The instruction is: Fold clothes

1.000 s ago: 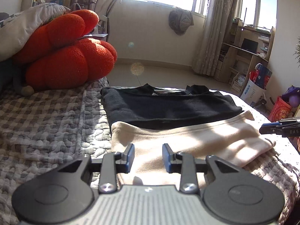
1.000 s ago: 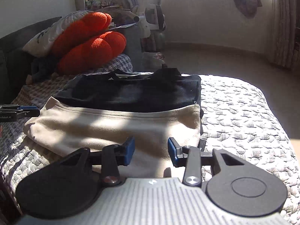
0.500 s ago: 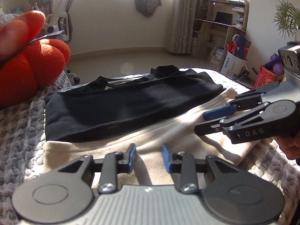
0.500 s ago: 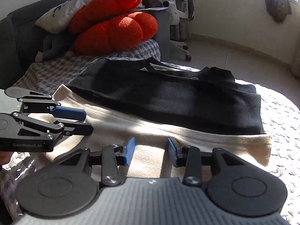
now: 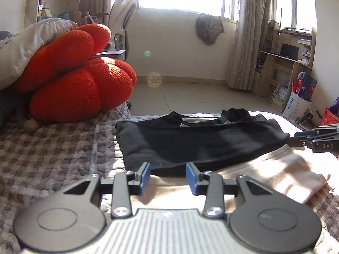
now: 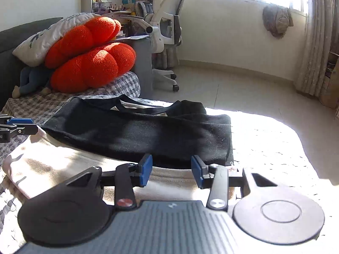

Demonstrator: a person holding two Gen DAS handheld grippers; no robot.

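Note:
A black garment (image 5: 201, 139) lies folded flat across the bed, its near edge overlapping a folded cream garment (image 5: 275, 169). My left gripper (image 5: 168, 176) hovers over the cream cloth at the black garment's near-left edge. Its jaws are opening and nothing is between them. In the right wrist view my right gripper (image 6: 171, 170) hangs over the black garment (image 6: 137, 133) near its right corner, above the cream garment (image 6: 53, 165). Its jaws are opening too, with nothing in them. Each gripper's tip shows at the other view's edge: right gripper (image 5: 307, 137), left gripper (image 6: 19, 124).
A grey checked quilt (image 5: 53, 148) covers the bed. An orange lobed cushion (image 5: 80, 80) and a white pillow (image 5: 27, 48) sit at the far left. Beyond the bed's far edge are tiled floor, a white office chair (image 6: 167, 21), a desk with shelves (image 5: 286, 63) and bags (image 5: 298, 101).
Half a second ago both grippers were close together over the cream cloth. They have since drawn apart toward the garment's two ends, and both pairs of jaws stand slightly wider.

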